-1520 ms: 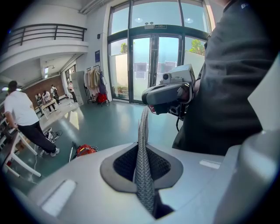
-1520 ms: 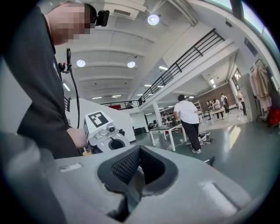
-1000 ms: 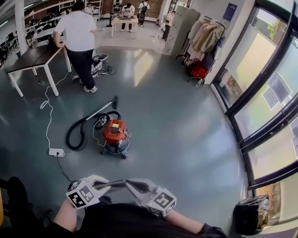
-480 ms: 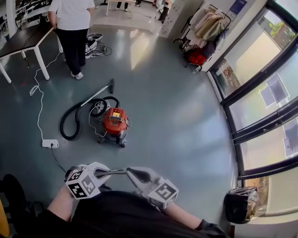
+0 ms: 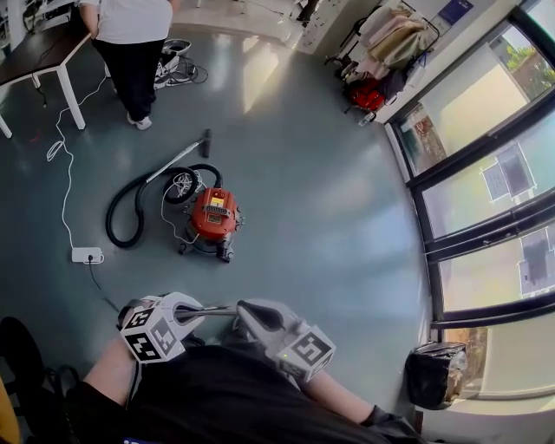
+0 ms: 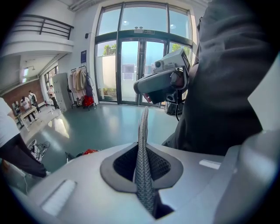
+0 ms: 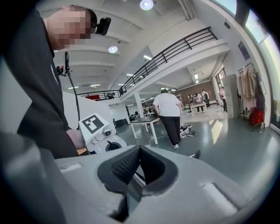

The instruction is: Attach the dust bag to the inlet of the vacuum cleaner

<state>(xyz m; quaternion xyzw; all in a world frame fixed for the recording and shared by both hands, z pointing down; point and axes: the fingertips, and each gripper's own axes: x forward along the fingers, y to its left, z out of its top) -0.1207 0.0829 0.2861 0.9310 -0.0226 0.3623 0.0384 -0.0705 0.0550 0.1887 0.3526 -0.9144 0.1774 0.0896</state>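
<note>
Approach step, we judge: vacuum cleaner sits on floor, well ahead of us. Left tool pinched closed, empty. Right tool likewise closed, nothing between jaws. Dust bag in no view. Next: we must find bag, then the inlet.

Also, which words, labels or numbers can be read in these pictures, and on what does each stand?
No text is readable in any view.
Yellow label on the red vacuum cleaner: too small to read.
Blue wall sign: too small.
Plate above the glass door: blurred.
Square markers on the cubes: patterns only, no letters.
</note>
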